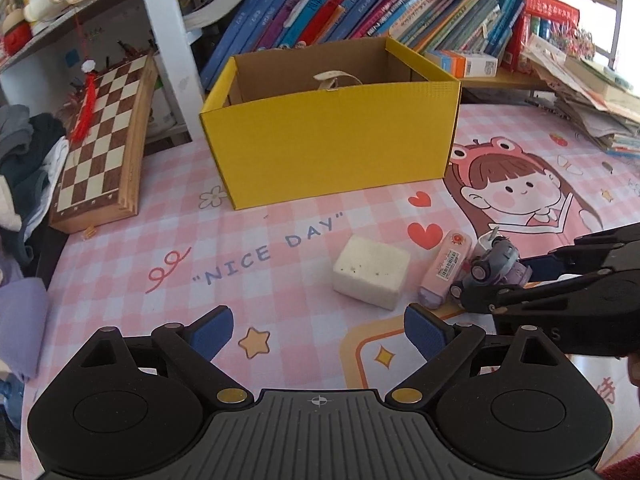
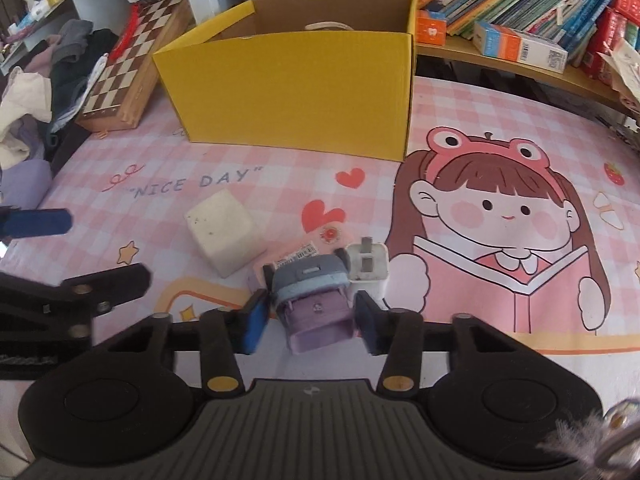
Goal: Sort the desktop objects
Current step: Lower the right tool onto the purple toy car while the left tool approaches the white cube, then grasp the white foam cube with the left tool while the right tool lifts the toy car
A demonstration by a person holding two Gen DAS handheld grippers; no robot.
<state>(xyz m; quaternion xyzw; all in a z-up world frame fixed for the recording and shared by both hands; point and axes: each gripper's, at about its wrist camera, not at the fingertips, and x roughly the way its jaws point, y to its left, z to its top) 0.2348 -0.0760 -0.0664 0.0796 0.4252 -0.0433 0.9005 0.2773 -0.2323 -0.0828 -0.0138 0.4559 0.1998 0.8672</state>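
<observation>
Straddled by the right gripper point(image 2: 312, 320), jaws apart, is a purple toy car point(image 2: 314, 300). Left gripper point(image 1: 318, 334) is held wide open near the white block point(image 1: 372, 272); the yellow box point(image 1: 332, 140) is seen far behind.

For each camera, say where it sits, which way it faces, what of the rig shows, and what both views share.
Left wrist: on the left gripper, low over the pink desk mat, facing the yellow box and bookshelf; its jaws stand open, and the right gripper reaches in from the right.
Right wrist: on the right gripper, facing the same way, jaws either side of the purple toy car; contact unclear.
Shared: box, white block, toy car, chessboard.
</observation>
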